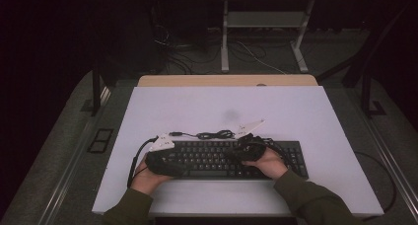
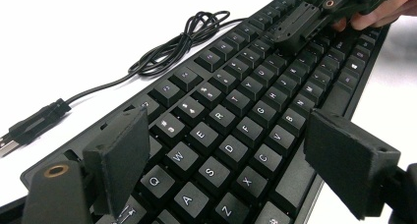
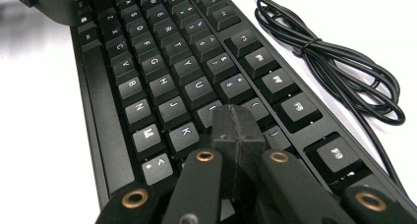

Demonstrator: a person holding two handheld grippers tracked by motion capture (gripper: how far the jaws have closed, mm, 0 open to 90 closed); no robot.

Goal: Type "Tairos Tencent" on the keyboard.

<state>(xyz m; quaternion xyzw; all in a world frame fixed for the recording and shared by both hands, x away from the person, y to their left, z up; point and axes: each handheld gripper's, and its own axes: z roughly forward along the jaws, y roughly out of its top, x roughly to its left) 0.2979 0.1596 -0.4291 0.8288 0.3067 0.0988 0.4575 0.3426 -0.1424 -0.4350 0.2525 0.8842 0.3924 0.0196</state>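
Stiff, light black plastic keyboard (image 1: 224, 158) lower centre: best gripped by its long edges; left hand-held gripper (image 2: 236, 160) gaping empty, right hand-held gripper (image 3: 238, 128) closed, pressing keys

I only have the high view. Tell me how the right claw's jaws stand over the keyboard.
Observer: The right claw is shut, its pads pressed together, with the tip over the keyboard beside the K key.
Operator: Now report the left claw.
Observer: The left claw is open, its pads spread wide above the letter keys at the Q end, and it grips nothing.
Operator: Check the plug on the cable.
Observer: The USB plug lies loose on the white table, connected to nothing.
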